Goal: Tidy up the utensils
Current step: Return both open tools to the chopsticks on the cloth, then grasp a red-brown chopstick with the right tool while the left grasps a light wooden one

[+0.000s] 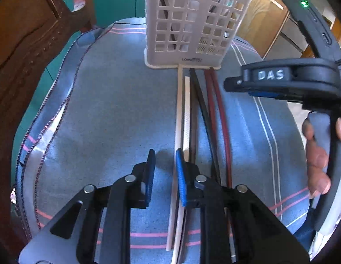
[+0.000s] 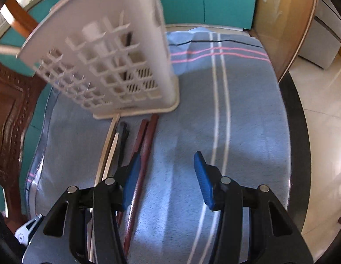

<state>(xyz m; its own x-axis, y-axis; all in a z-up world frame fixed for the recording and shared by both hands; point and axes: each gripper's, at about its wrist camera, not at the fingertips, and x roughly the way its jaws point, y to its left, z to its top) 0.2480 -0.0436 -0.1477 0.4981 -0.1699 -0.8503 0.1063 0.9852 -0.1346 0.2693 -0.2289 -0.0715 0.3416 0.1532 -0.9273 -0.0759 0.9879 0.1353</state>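
Chopsticks lie in a tight row down the middle of my left wrist view: a pale wooden pair (image 1: 181,114), a black pair (image 1: 198,101) and a dark red pair (image 1: 216,110), all side by side on the blue striped cloth (image 1: 109,110) that covers the worktop. Their far tips reach the foot of the beige lattice utensil holder (image 1: 188,26), which stands upright at the top centre of that frame. Through its openings I can make out a white utensil and something dark inside, though not clearly.

My left gripper (image 1: 165,171) hovers low over the near ends, jaws apart with nothing between them; its right blue pad (image 1: 180,176) sits just beside the pale chopsticks, and I cannot tell whether it touches them. My right gripper (image 1: 254,81) shows at the right edge of this view, seen side-on, with my fingers (image 1: 317,154) wrapped on its handle.

From my right wrist view, the right gripper (image 2: 168,176) has its jaws wide apart and empty above bare cloth (image 2: 247,110), to the right of the sticks. The dark red pair (image 2: 146,140) runs just beside my left pad (image 2: 132,180), with the black pair (image 2: 123,140) and pale pair (image 2: 109,149) further left. The holder (image 2: 109,66) fills the upper left, blurred.
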